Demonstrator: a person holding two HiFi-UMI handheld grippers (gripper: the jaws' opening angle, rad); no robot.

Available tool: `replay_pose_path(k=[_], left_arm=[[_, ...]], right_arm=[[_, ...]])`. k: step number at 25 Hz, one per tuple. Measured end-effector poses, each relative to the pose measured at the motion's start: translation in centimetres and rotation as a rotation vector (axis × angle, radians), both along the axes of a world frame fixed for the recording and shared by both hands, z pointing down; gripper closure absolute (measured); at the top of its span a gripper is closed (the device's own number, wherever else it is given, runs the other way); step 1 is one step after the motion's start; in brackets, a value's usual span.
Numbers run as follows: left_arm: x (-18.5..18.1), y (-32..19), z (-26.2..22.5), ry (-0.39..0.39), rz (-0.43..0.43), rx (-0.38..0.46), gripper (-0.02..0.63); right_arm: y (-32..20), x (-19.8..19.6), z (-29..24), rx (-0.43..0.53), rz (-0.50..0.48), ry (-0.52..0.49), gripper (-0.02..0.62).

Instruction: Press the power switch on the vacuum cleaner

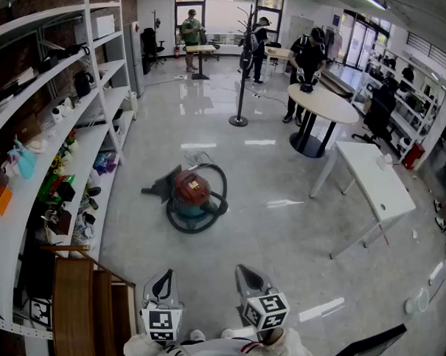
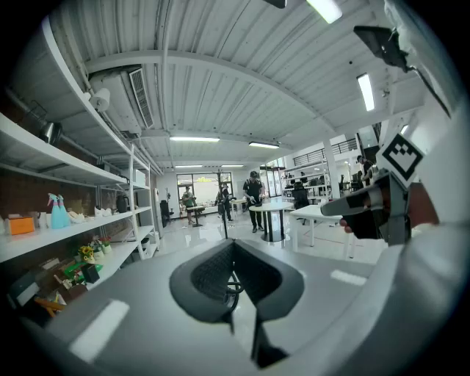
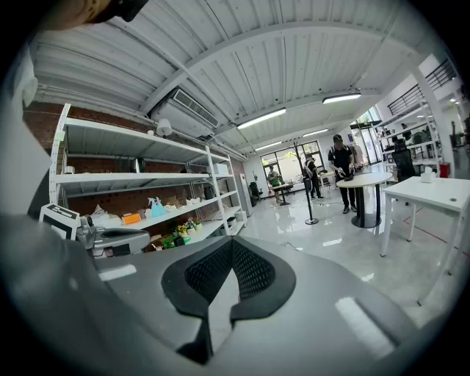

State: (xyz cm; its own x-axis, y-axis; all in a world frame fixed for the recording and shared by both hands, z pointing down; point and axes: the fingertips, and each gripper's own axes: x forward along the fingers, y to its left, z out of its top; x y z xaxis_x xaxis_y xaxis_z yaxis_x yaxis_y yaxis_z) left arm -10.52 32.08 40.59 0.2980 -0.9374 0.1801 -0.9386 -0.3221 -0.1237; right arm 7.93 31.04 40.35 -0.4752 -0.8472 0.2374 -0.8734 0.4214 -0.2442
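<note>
The vacuum cleaner [image 1: 191, 197] lies on the glossy floor in the middle of the head view. It has a red top, a teal body and a black hose looped round it. Both grippers are held low at the bottom edge, well short of it. My left gripper [image 1: 166, 275] and my right gripper [image 1: 243, 270] both point toward the vacuum, jaws together with nothing between them. In the left gripper view, the left gripper [image 2: 233, 244] has its dark pads meeting at the tips. The right gripper [image 3: 231, 241] looks the same in its own view. No switch can be made out at this distance.
White shelving [image 1: 59, 144] packed with items runs along the left, with a wooden frame [image 1: 81, 312] at its near end. A white table [image 1: 374, 182], a round table [image 1: 323, 103] and a stand pole [image 1: 239, 120] lie beyond the vacuum. Several people stand at the back.
</note>
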Motion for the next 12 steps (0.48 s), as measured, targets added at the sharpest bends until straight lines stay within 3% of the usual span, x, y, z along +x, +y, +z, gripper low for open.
replay_pose_path(k=[12], left_arm=[[-1.8, 0.4, 0.6, 0.006, -0.02, -0.018, 0.606]], right_arm=[[0.1, -2.5, -0.1, 0.015, -0.042, 0.008, 0.595]])
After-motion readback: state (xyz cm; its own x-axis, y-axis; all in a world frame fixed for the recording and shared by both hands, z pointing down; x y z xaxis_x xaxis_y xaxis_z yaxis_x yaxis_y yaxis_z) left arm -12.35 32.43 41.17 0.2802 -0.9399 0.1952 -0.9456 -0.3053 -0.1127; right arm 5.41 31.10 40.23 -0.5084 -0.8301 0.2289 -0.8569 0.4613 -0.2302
